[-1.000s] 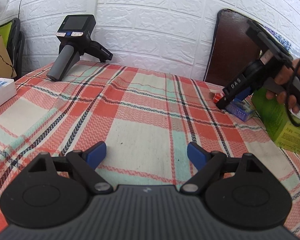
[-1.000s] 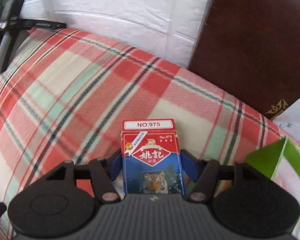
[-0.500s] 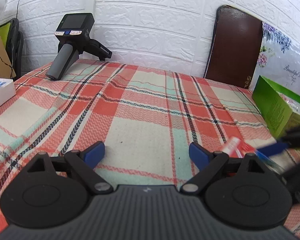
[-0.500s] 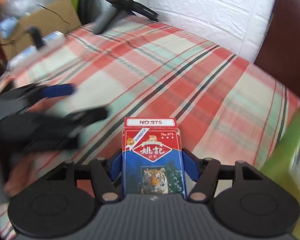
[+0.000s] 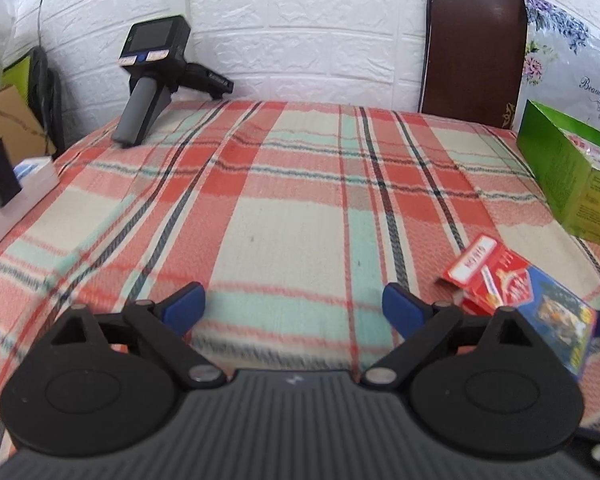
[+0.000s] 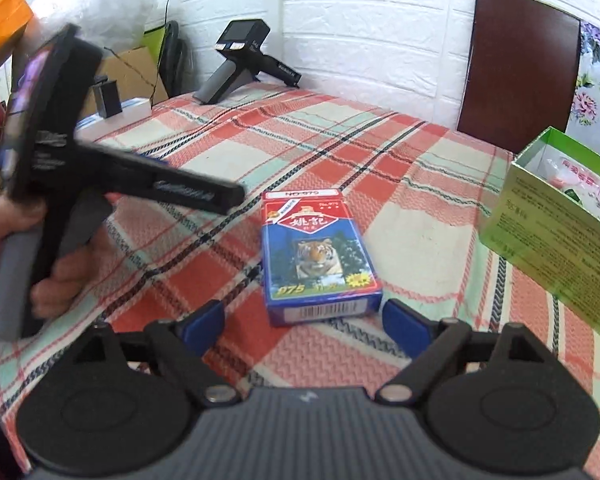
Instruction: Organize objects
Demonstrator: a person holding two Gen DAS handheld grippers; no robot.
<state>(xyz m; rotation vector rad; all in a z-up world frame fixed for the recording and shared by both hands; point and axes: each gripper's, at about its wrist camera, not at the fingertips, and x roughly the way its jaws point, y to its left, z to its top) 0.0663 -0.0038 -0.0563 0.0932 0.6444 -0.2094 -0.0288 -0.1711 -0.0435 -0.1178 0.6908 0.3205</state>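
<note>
- Your right gripper (image 6: 302, 322) is spread wide, nothing between its blue pads (image 6: 400, 318); it hangs low over the cloth (image 6: 412, 184).
- The card box (image 6: 312, 254) lies flat on the cloth, face up, tiger picture uppermost, barcode end toward your right gripper and just ahead of the pads. No pad touches it.
- In the left wrist view the same box (image 5: 516, 292) sits right of your left gripper (image 5: 294, 304), partly hidden behind the right finger linkage, red end pointing away.
- Your left gripper is also spread wide and holds nothing; only bare cloth (image 5: 284, 216) shows between its pads (image 5: 184, 304).
- From the right wrist view, your left hand (image 6: 28, 248) grips the grey handle of that gripper, left of the box and apart from it. Motion blur there; fine detail not readable.
- Green carton (image 6: 556, 232) stands open at the right edge of the table, well right of the box, with packets inside; contents not legible.
- A spare gripper (image 5: 156, 72) rests at the far left corner against the white brick wall (image 5: 308, 28).
- Brown chair back (image 6: 520, 68) stands behind the far right edge of the table.
</note>
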